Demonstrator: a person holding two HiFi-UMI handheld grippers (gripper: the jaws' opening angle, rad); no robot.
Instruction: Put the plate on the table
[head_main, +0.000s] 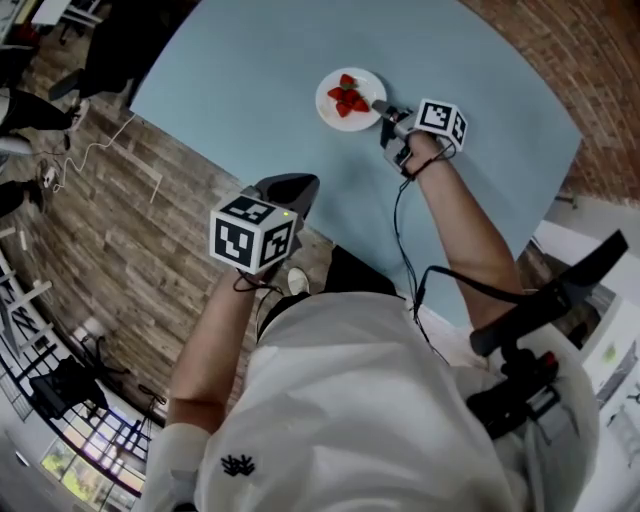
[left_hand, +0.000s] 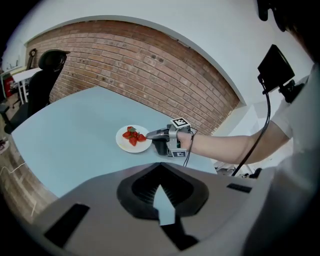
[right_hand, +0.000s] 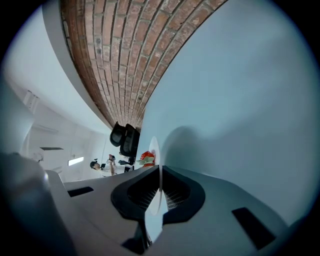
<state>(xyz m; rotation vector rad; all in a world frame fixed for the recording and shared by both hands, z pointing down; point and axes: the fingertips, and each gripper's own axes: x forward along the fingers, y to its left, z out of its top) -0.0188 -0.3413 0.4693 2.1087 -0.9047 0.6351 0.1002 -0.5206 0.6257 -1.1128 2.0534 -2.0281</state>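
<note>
Right gripper clamped on the near rim of the white plate; the rim showed edge-on between its jaws. Strawberries sat grouped at the plate's middle. Plate lay low over the far part of the light blue table, level; could not tell whether it touched the surface. Left gripper held back at the table's near edge, well apart from the plate, jaw tips drawn together with nothing between them. Beyond: brick wall, black office chair, wood-plank floor.
</note>
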